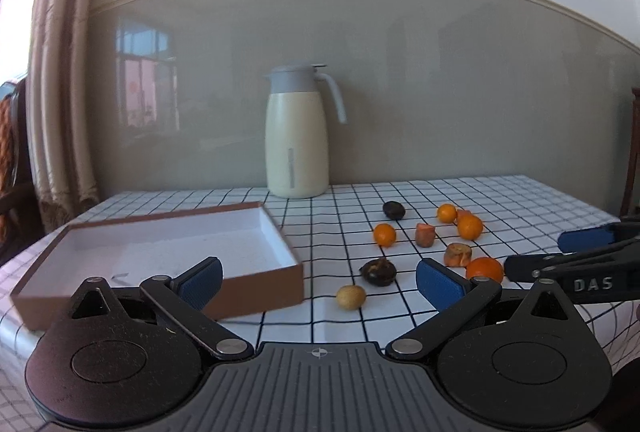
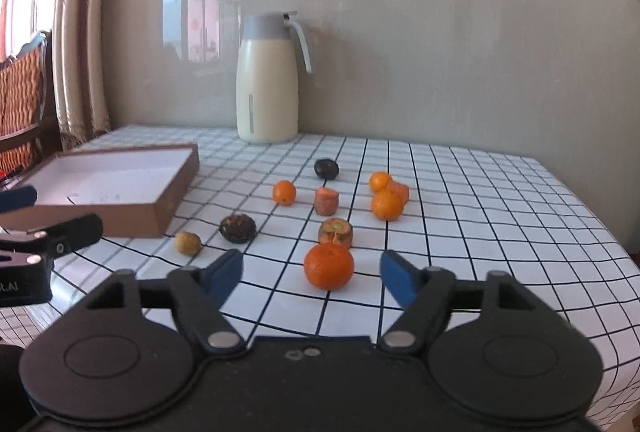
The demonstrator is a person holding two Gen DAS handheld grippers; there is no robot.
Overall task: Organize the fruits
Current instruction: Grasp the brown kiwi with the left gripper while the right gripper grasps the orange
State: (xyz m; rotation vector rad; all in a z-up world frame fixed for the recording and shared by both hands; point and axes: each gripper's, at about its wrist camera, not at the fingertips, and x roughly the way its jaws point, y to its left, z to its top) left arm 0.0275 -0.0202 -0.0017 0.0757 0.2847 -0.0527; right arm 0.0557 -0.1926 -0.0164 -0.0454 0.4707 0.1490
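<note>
Nearby, round glossy orange (image 2: 329,266) between spread right jaws.

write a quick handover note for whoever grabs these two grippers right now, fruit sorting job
Left gripper: open, empty, low over the table near the box's front corner.
Right gripper: open, empty, lined up on the nearest orange, not yet gripping.
Box: on the left, nothing in it.
Fruit is all loose on the checked cloth right of the box: three more small oranges, two dark fruits, a yellowish one, and cut orange pieces.
Done: nothing boxed. Left: everything.
</note>
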